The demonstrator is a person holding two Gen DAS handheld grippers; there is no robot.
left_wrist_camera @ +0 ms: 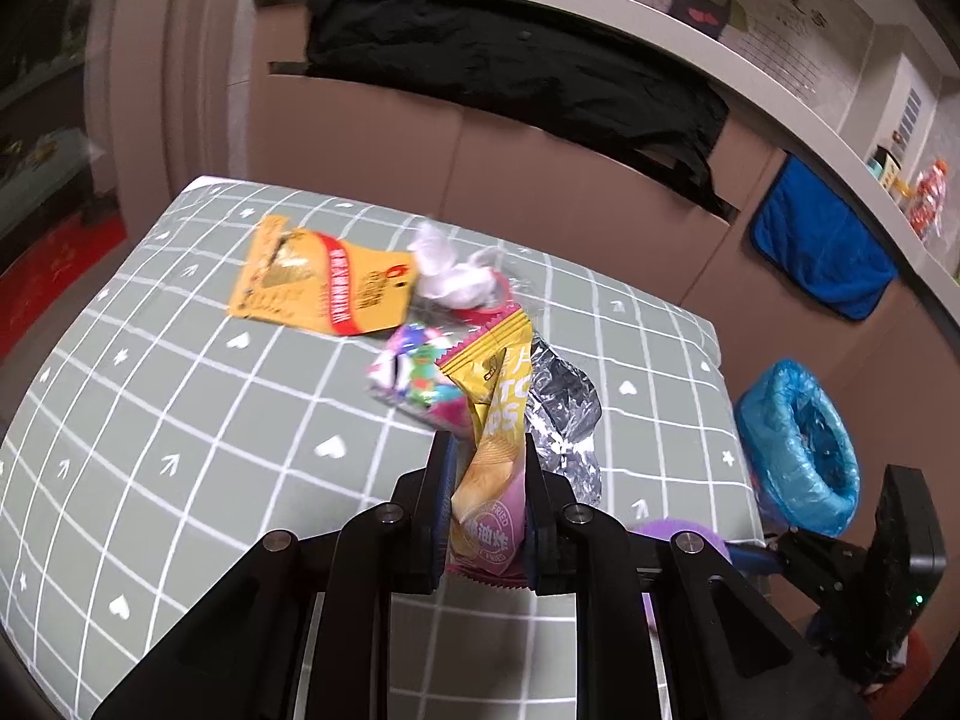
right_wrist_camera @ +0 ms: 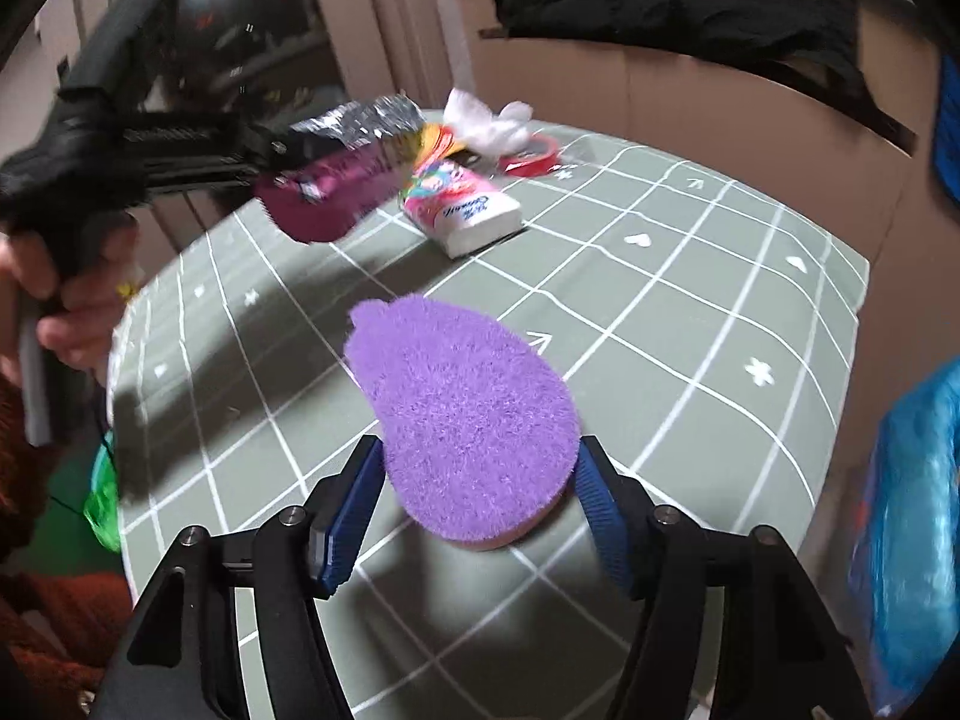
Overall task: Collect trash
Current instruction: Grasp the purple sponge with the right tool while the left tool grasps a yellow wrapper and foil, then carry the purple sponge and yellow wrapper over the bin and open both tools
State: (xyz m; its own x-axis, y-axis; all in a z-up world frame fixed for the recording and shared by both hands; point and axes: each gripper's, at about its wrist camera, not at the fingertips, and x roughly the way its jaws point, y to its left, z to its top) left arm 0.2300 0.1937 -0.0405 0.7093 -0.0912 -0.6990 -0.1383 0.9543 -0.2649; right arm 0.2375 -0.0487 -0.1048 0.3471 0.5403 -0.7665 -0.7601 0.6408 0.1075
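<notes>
— Chip bag, yellow with a pink bottom, is pinched between the fingers of the left gripper, right? That's what the left wrist camera gives me.

— Yes, clamped tight and lifted off the green grid tablecloth, its silver inside flopping open to the right. Behind it on the cloth lie a colourful tissue pack, an orange snack packet, and a crumpled white tissue resting against a red tape roll.

— And the bin?

— A bin with a blue liner stands just past the table's right edge. A blue cloth hangs on the cardboard wall further back.

— Now the right wrist camera.

— The right gripper has its blue pads spread wide around a purple fuzzy oval pad with a pinkish base. It lies on the cloth; the pads look close to its sides, though I can't swear they touch.

— So not gripping?

— Jaws apart, nothing clenched. Up left, blurred, the left gripper carries the chip bag above the table. The tissue pack, white tissue and tape roll sit beyond.
</notes>
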